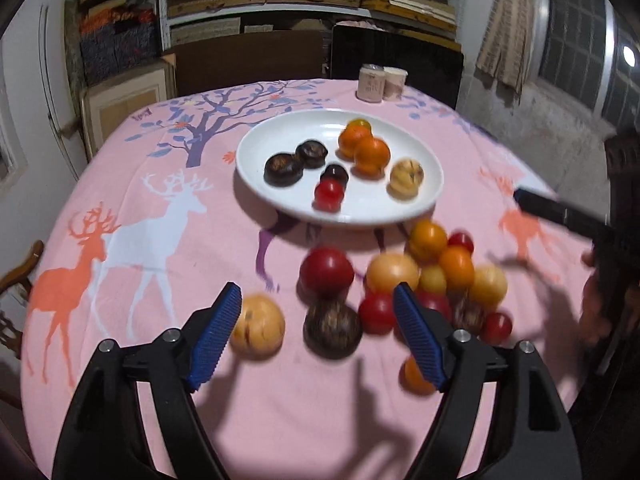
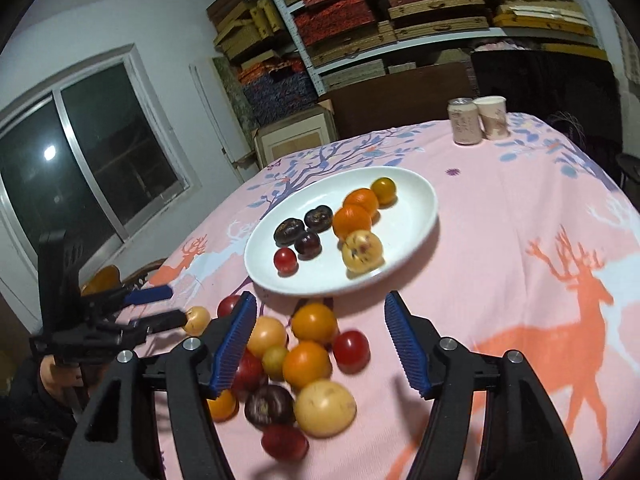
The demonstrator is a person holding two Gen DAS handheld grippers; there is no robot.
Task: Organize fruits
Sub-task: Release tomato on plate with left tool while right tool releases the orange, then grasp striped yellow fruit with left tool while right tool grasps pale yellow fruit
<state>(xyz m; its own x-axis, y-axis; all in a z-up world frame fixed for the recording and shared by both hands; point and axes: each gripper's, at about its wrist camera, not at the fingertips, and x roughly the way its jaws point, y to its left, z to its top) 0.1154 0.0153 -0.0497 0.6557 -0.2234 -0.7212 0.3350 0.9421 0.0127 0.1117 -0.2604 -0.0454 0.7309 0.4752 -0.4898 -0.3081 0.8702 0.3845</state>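
A: Biggest first. Table with pink deer cloth, then the white plate past the middle of it.

B: Plate contents?

A: Seven pieces in the left view: two oranges touching, a small yellow-orange one behind them, a pale speckled fruit near the right rim, two dark flat ones on the left, and a dark round one touching a small red one near the front. Bare plate along the left and front rim.

B: Loose fruit?

A: Pile on the cloth just in front of the plate: reds, oranges, pale yellows, dark browns, most touching. One pale fruit sits apart on the left.

B: Tongs?

A: Left gripper spread wide, nothing held, a dark brown fruit between the tips. Right gripper spread wide too, over the pile, nothing held.

B: Room?

A: Bare cloth left of the plate and to the right of the pile. Can and cup at the far edge, well apart from the plate.
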